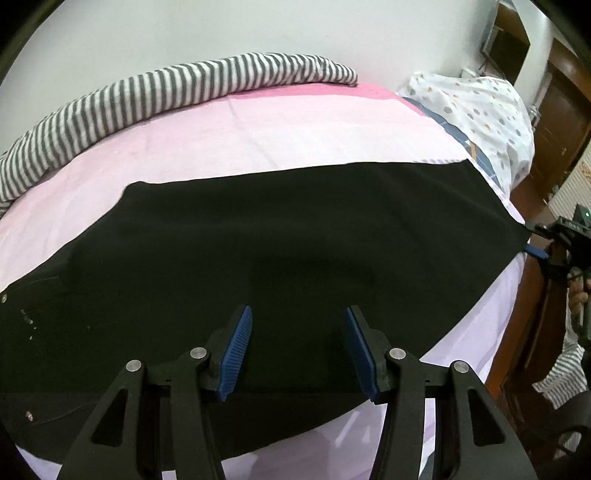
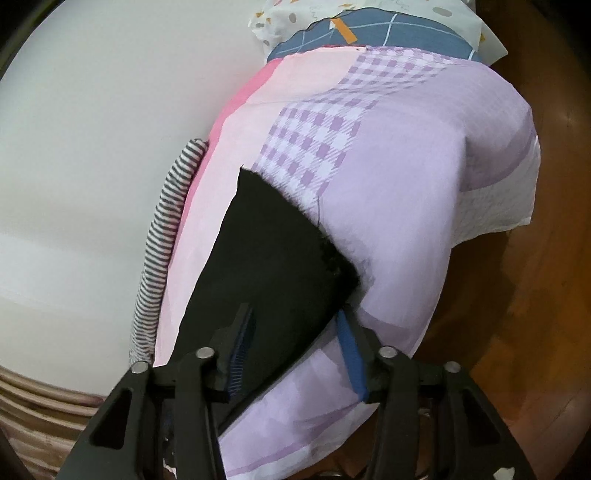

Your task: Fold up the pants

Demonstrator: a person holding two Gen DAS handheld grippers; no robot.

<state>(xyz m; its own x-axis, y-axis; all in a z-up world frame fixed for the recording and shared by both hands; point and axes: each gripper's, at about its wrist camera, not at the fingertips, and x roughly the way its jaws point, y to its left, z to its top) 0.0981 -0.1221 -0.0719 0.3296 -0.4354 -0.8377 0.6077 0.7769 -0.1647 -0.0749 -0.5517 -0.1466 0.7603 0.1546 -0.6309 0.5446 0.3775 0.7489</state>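
Black pants [image 1: 277, 240] lie flat across the pink and lilac bed sheet [image 1: 258, 129]. My left gripper [image 1: 298, 314] is open above the near edge of the pants, its blue pads apart over the cloth. In the left wrist view my right gripper [image 1: 535, 251] sits at the right tip of the pants, at the bed's edge. In the right wrist view the right gripper [image 2: 297, 314] is open, its jaws apart around the end of the pants [image 2: 280, 258]. I cannot tell whether it touches the cloth.
A striped grey and white blanket [image 1: 166, 96] lies along the wall side of the bed. A dotted white pillow [image 1: 480, 110] and a blue checked cloth [image 2: 369, 33] are at the head. Wooden floor [image 2: 535, 295] lies beside the bed.
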